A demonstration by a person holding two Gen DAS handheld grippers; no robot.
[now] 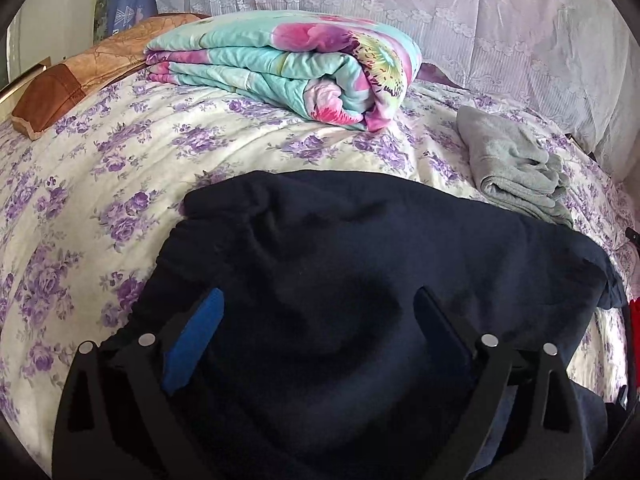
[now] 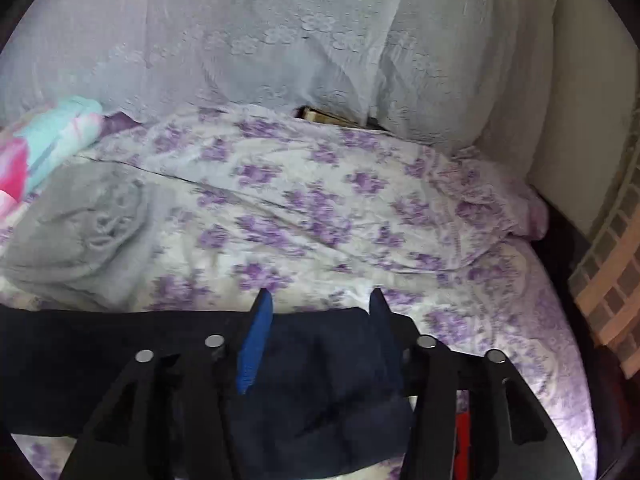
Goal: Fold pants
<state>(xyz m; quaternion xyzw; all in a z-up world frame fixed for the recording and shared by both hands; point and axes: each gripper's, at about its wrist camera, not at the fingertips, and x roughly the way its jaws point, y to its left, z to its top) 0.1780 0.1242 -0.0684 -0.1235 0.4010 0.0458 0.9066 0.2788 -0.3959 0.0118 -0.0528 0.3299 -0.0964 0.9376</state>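
A pair of dark navy pants [image 1: 360, 264] lies bunched on a bed covered by a purple-flowered sheet [image 1: 120, 168]. The work appears to be at an early or middle step: the fabric is gathered, not yet a neat flat fold.

The left tool [image 1: 316, 320] hovers over the middle of the pants, its two fingers spread wide with cloth showing between them; whether they press the fabric cannot be told. The right tool [image 2: 320, 308] sits at the far edge of the pants [image 2: 312, 368], also spread apart, with navy cloth lying between its fingers but not pinched.

The next move likely calls for closing on an edge or corner and drawing it across to lay one half over the other.

Farther back rest a folded floral quilt [image 1: 288, 68] and a folded grey garment [image 1: 516, 168], apart from the pants.
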